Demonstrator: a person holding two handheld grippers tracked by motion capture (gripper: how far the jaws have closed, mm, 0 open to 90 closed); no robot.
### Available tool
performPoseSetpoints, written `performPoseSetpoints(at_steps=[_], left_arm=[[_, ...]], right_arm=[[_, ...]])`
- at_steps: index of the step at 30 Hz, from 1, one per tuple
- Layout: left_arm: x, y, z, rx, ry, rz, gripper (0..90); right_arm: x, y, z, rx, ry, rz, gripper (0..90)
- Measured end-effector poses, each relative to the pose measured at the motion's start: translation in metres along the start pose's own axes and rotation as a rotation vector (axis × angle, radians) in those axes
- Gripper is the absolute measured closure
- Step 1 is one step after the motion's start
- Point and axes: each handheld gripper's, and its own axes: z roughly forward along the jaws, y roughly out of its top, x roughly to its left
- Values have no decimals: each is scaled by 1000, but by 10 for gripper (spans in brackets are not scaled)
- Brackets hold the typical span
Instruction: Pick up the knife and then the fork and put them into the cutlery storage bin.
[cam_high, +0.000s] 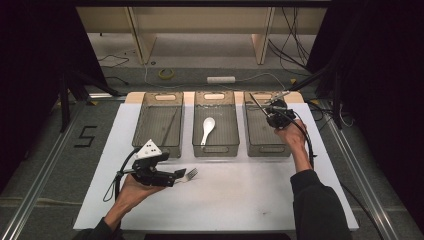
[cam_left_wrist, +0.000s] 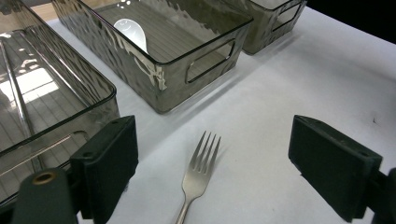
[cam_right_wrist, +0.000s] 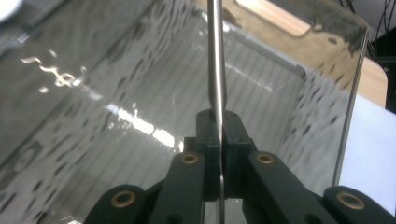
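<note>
A metal fork (cam_left_wrist: 201, 163) lies on the white board (cam_high: 225, 200), its tines pointing toward the bins. My left gripper (cam_left_wrist: 215, 161) is open and low over the board, one jaw on each side of the fork (cam_high: 191, 174) without touching it. My right gripper (cam_high: 274, 114) hangs over the right grey bin (cam_high: 267, 150), shut on a slim metal utensil (cam_right_wrist: 215, 70) that I see edge-on. The utensil (cam_high: 257, 105) sticks out up and to the left, above the inside of the bin. A white spoon (cam_high: 207, 127) lies in the middle bin (cam_high: 214, 150).
The left bin (cam_high: 159, 97) holds a thin rod-like utensil (cam_high: 170, 125). The three bins stand side by side along the far half of the board. Beyond the board, cables, a tape roll (cam_high: 166, 73) and a white power strip (cam_high: 221, 79) lie on the floor.
</note>
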Motion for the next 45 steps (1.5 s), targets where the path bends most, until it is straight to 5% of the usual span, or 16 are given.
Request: performPoseSetpoints(at_steps=[4, 8, 17, 20, 24, 33, 45], left_arm=[[-1, 0, 1, 9, -5, 7, 156], [-2, 0, 3, 17, -6, 11, 156], [-3, -1, 3, 25, -11, 18, 157], [-3, -1, 4, 27, -10, 16, 157], [-3, -1, 4, 29, -7, 18, 157], [-2, -1, 5, 50, 9, 14, 160], [1, -1, 11, 141, 63, 9, 170]], right_arm=[[-3, 1, 1, -21, -9, 9, 886], [-2, 7, 3, 13, -16, -15, 886], [-5, 9, 16, 44, -32, 18, 876], [-4, 8, 17, 19, -45, 38, 736], [0, 10, 10, -16, -23, 1, 635], [12, 10, -21, -97, 90, 10, 403], [43, -28, -81, -280, 234, -1, 327]])
